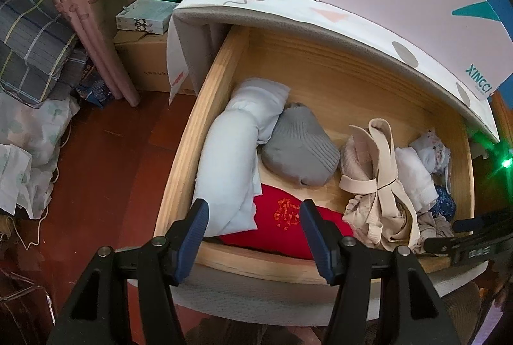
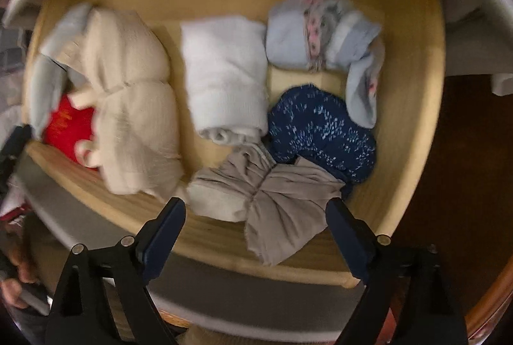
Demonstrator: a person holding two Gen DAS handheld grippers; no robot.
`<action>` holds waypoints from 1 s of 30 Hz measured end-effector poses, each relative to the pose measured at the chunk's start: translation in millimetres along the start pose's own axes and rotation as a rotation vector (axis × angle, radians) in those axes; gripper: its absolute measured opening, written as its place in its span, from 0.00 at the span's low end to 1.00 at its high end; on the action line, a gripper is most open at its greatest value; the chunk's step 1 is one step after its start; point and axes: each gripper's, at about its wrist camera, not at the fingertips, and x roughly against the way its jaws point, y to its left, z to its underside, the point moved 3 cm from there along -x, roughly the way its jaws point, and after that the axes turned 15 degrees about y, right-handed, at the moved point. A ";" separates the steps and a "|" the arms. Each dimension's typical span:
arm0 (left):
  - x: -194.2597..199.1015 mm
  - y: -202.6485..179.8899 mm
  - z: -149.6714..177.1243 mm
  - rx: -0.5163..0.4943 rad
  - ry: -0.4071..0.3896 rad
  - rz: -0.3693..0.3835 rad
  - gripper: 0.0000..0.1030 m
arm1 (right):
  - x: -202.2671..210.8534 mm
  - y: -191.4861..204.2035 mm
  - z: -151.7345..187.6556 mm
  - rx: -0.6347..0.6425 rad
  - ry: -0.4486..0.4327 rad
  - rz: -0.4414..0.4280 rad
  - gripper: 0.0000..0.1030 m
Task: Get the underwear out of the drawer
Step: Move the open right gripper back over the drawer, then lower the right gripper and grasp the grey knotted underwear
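A: Wooden drawer [image 2: 413, 81] is standing pulled out, folded underwear lying inside; the taupe piece [image 2: 272, 203] is sitting at six o'clock, between the right gripper [image 2: 256, 216] fingers, which are spreading wide (touching nothing).

B: And the left gripper [image 1: 253, 213]?

A: It is hovering part-open over the red garment [image 1: 282, 226], gripping nothing.

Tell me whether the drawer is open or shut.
Open: the wooden drawer is pulled out from under the patterned cover, with rolled garments such as the red one exposed inside.
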 end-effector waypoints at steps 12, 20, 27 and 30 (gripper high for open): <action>-6.0 3.2 -2.7 0.026 0.040 0.068 0.59 | -35.6 8.6 -16.7 -0.015 0.048 0.052 1.00; -5.7 4.3 -2.7 0.029 0.040 0.069 0.59 | -35.6 15.6 -21.3 -0.029 0.032 0.076 0.89; -5.9 2.6 -1.9 0.029 0.040 0.063 0.59 | -22.4 13.5 3.8 -0.051 -0.082 0.048 0.67; -5.3 2.1 -1.2 0.030 0.037 0.054 0.59 | -12.6 8.0 11.8 -0.075 -0.127 0.004 0.63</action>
